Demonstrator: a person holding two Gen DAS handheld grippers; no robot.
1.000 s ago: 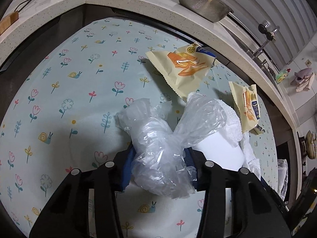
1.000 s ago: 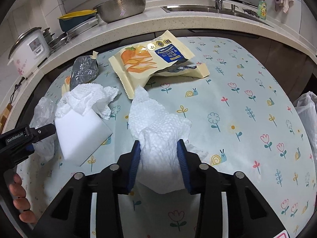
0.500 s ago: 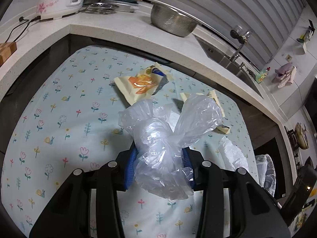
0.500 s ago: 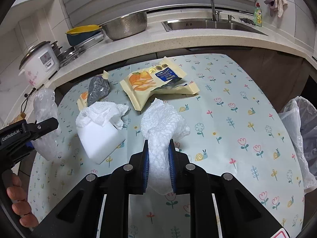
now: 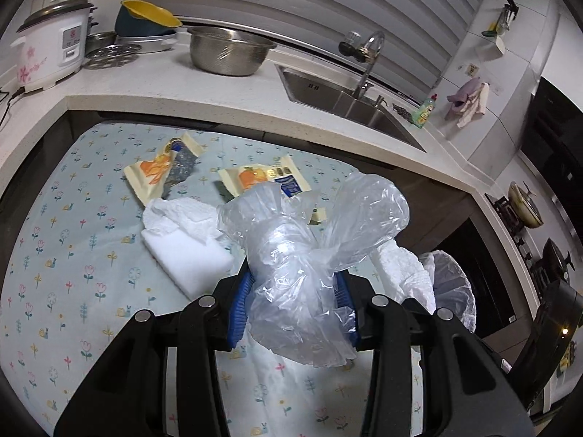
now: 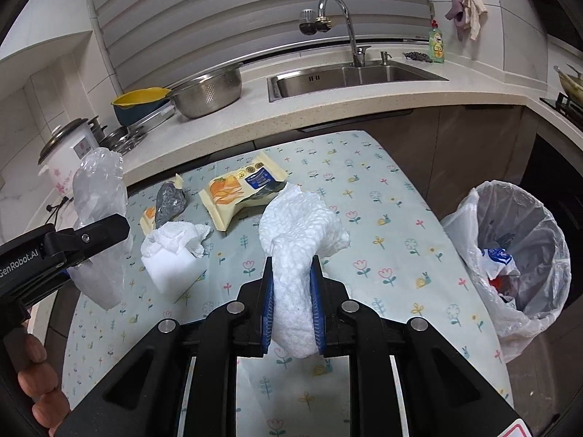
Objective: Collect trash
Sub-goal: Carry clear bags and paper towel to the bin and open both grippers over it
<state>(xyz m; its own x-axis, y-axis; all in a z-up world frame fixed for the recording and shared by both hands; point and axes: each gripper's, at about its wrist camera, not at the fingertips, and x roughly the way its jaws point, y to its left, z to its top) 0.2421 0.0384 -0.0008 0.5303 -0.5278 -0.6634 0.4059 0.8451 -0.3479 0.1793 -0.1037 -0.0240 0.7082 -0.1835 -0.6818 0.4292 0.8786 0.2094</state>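
Filling the lower half of both views, a flowered surface (image 6: 393, 225) carries the loose trash. At the right edge of the right wrist view stands a bin lined with a clear bag (image 6: 517, 255), with scraps inside, just beside the surface. In the left wrist view, the left claw (image 5: 293, 302) pinches a crumpled clear plastic bag (image 5: 302, 266) between its blue pads, held off the surface at centre frame. In the right wrist view, the right claw (image 6: 291, 302) has just been closing and now squeezes a wad of white paper towel (image 6: 295, 240), also lifted clear. Left of centre lies a white block (image 6: 171, 273) with a second crumpled towel (image 6: 178, 236) on top of it. Beyond it, in the upper middle, lie a yellow snack wrapper (image 6: 240, 185) and a smaller wrapper (image 6: 167, 200) showing its silver inside.
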